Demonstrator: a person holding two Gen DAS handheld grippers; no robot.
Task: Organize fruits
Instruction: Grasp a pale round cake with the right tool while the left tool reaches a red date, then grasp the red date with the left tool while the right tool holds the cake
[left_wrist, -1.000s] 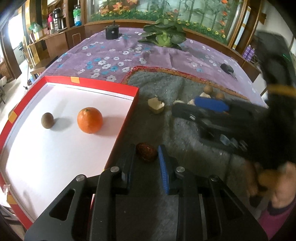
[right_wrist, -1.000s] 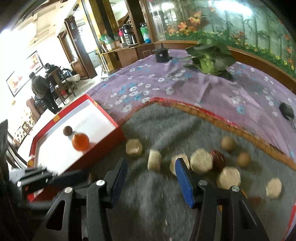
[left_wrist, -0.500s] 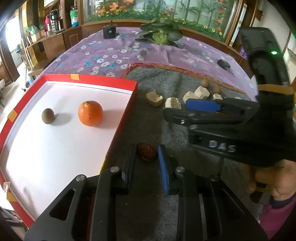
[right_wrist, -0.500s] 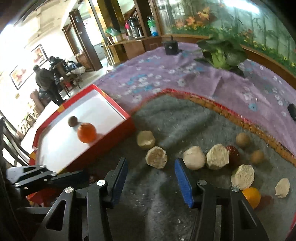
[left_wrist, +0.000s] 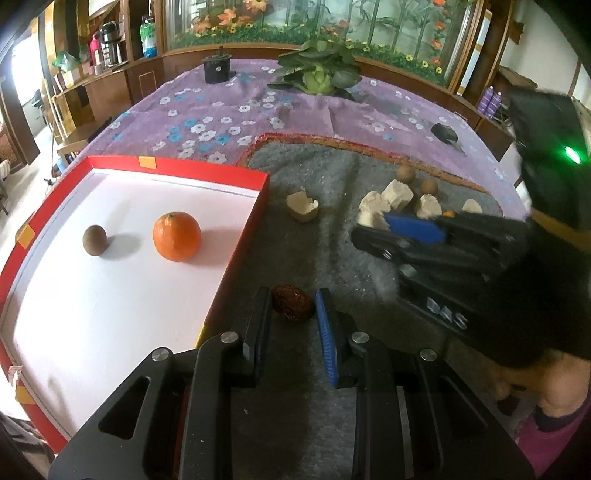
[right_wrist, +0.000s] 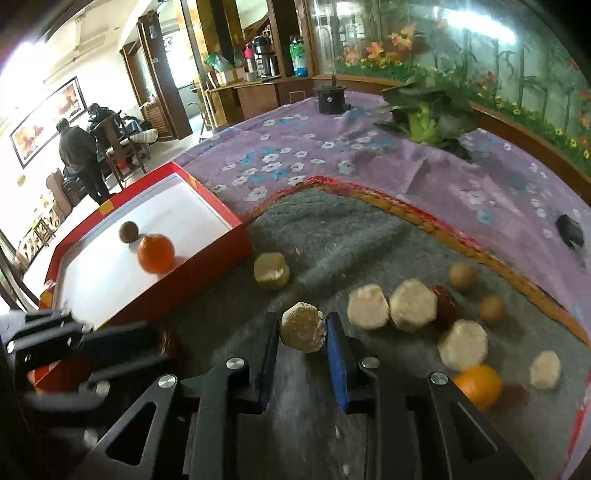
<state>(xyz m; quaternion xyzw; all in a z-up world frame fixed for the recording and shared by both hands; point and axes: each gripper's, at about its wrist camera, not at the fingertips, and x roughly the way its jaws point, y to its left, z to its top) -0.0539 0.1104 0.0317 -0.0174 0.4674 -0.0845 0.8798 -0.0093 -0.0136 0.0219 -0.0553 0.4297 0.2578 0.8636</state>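
Observation:
My left gripper (left_wrist: 291, 308) is shut on a dark red-brown fruit (left_wrist: 291, 305), held over the grey mat beside the red tray (left_wrist: 236, 173). An orange (left_wrist: 177, 236) and a small brown fruit (left_wrist: 94, 240) lie on the tray's white floor. My right gripper (right_wrist: 301, 332) is shut on a beige hexagonal piece (right_wrist: 303, 326) just above the mat. Around it lie several beige pieces (right_wrist: 413, 304), a red fruit (right_wrist: 447, 301), small brown fruits (right_wrist: 461, 275) and a second orange (right_wrist: 478, 386). The right gripper also shows in the left wrist view (left_wrist: 413, 230).
A grey mat (right_wrist: 351, 236) with an orange-red border lies on a purple flowered tablecloth (left_wrist: 221, 122). At the far side stand a leafy plant (left_wrist: 319, 74) and a black box (left_wrist: 217, 70). A small black object (right_wrist: 570, 230) lies at the right.
The right gripper has moved forward and closed on the beige hexagonal piece. The left gripper has kept hold of the dark fruit and barely moved.

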